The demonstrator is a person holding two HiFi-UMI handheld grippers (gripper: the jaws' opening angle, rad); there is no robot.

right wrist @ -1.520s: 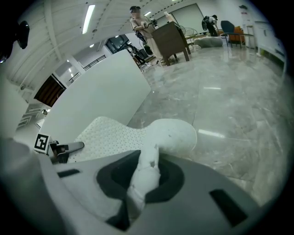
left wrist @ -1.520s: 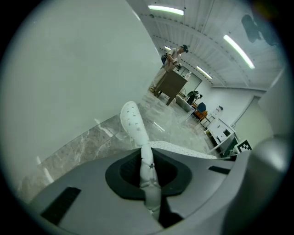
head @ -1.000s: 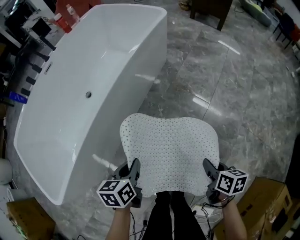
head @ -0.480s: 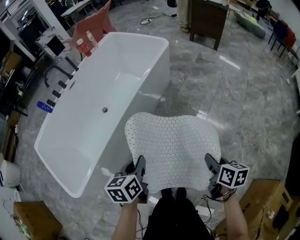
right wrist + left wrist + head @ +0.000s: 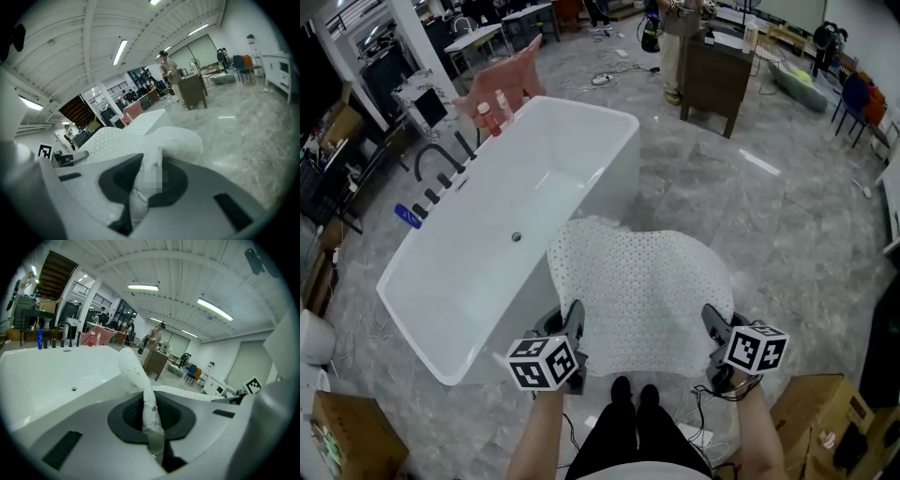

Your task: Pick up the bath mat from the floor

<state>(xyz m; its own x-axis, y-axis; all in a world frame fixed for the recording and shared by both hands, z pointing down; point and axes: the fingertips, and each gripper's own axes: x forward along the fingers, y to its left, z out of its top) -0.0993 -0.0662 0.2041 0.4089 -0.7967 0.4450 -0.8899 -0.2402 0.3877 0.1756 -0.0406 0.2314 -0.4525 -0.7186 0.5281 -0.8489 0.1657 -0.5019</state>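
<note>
A white perforated bath mat hangs in the air in front of me, stretched between both grippers, clear of the grey floor. My left gripper is shut on the mat's near left corner, and in the left gripper view a pinched fold of the mat runs up between the jaws. My right gripper is shut on the near right corner; the mat is pinched there too and spreads away beyond the jaws.
A white freestanding bathtub stands at the left, with bottles and dark taps at its far end. A dark wooden cabinet stands behind, a person beside it. Cardboard boxes lie at my right and lower left. Cables run by my feet.
The mat has risen higher off the floor with both grippers holding its corners. The view has tilted up, so more of the room behind the tub shows.
</note>
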